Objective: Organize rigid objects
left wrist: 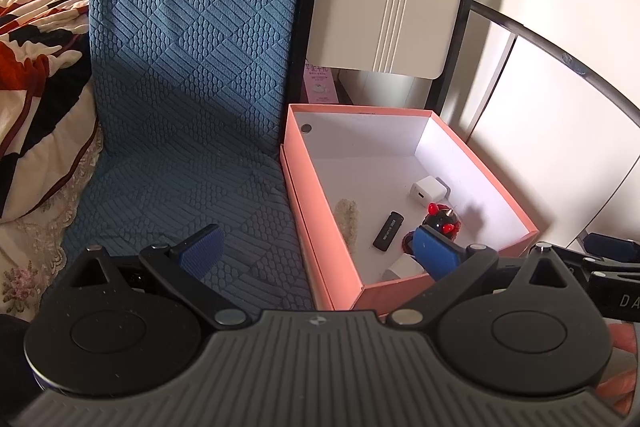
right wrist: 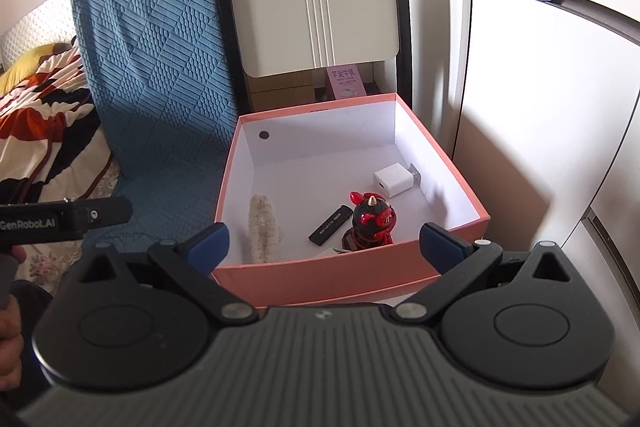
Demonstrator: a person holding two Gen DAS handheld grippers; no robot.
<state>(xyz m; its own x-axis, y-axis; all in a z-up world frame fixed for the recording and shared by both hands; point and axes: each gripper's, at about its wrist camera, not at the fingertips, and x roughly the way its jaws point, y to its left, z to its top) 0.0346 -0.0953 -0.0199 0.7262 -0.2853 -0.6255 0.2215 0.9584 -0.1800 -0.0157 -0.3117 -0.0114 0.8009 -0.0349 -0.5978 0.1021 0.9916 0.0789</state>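
One open pink cardboard box with a white interior (right wrist: 348, 279), one white cube-shaped wall charger (right wrist: 394, 179), one slim black rectangular lighter (right wrist: 331, 221), one glossy red-and-black horned figurine (right wrist: 370, 221), one pale fuzzy strip (right wrist: 262, 227), one small round dark disc on the box wall (right wrist: 263, 135).

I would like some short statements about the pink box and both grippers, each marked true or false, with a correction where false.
1. The pink box has no lid on it. True.
2. The white charger lies on the blue cover. False: it lies inside the box.
3. The right gripper is open and holds nothing. True.
4. The left gripper is shut on the black stick. False: it is open, and the stick lies on the box floor.
5. The red figurine stands beside the black stick. True.
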